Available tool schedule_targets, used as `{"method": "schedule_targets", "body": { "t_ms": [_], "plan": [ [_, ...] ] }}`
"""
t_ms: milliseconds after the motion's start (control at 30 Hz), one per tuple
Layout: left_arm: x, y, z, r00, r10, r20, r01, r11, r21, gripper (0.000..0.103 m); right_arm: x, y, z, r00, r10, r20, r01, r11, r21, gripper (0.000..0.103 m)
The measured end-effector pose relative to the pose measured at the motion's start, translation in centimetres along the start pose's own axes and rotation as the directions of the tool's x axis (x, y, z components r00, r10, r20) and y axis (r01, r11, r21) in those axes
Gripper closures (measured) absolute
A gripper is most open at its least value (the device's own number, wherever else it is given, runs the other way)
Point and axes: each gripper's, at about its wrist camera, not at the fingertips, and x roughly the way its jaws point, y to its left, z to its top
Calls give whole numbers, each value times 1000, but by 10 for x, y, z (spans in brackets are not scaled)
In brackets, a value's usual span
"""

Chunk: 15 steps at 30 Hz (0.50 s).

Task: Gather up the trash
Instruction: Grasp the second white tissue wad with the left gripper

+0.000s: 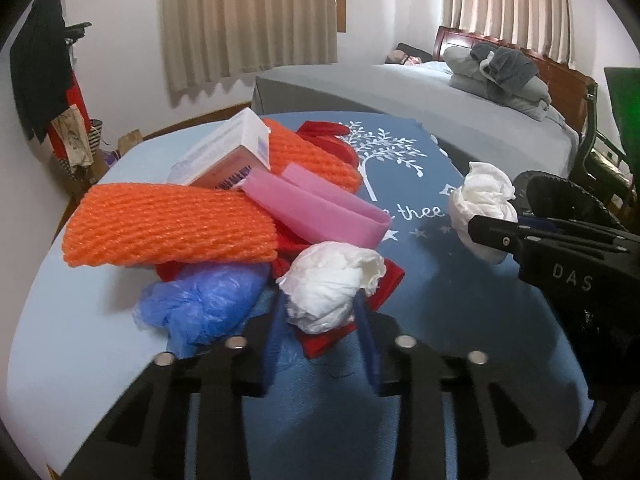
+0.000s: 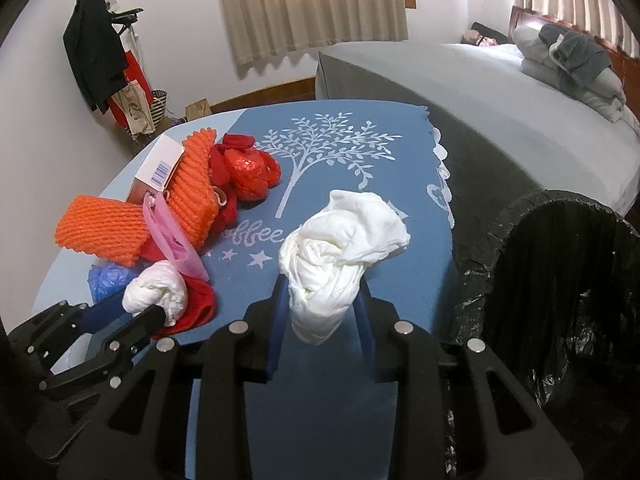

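Near tissue wad: a crumpled white tissue wad (image 1: 330, 286) sat at the near edge of the trash heap, pinched between the two blue fingers of the left gripper (image 1: 322, 320); it touched the red cloth (image 1: 390, 280) under it.
Left gripper: closed on that wad, fingers pressed to its left and right sides; seen from the right wrist view as a black frame (image 2: 154, 312) at lower left, its tip against the same wad (image 2: 156, 290).
Second tissue wad: a larger white tissue wad (image 2: 340, 256) was clamped low between the fingers of the right gripper (image 2: 324, 312), its upper part bulging above them over the blue cloth.
Right gripper: closed on the larger wad, positioned between the heap and the bin; in the left wrist view it entered from the right (image 1: 486, 236) with the wad (image 1: 482, 204) at its tip.
Bin: a black-lined trash bin (image 2: 568, 280) stood just beside the table's right edge, mouth open upward.
Heap: two orange foam nets (image 1: 172, 226), a pink plastic piece (image 1: 320, 210), a white and red box (image 1: 228, 152), a blue plastic bag (image 1: 200, 304) and a red foil bundle (image 2: 244, 168) lay touching one another.
Table: covered by a blue cloth with a white tree print (image 2: 320, 148).
Beyond: a bed (image 2: 480, 92) with folded grey bedding, and beige curtains (image 2: 312, 8) on the wall.
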Motion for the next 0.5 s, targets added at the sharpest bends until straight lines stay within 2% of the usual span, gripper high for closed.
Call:
{"method": "schedule_targets", "body": {
  "t_ms": [200,500],
  "plan": [
    [-11,0,4,1000,-1,26,2,1000,-14,76,-13,-2,1,1000,5,21,-5,1000,3,71],
    [-41,-7,32,996,-6,93,6,1000,-8,77,-50,-14,7,997,1,82,-4,999,36,71]
  ]
}}
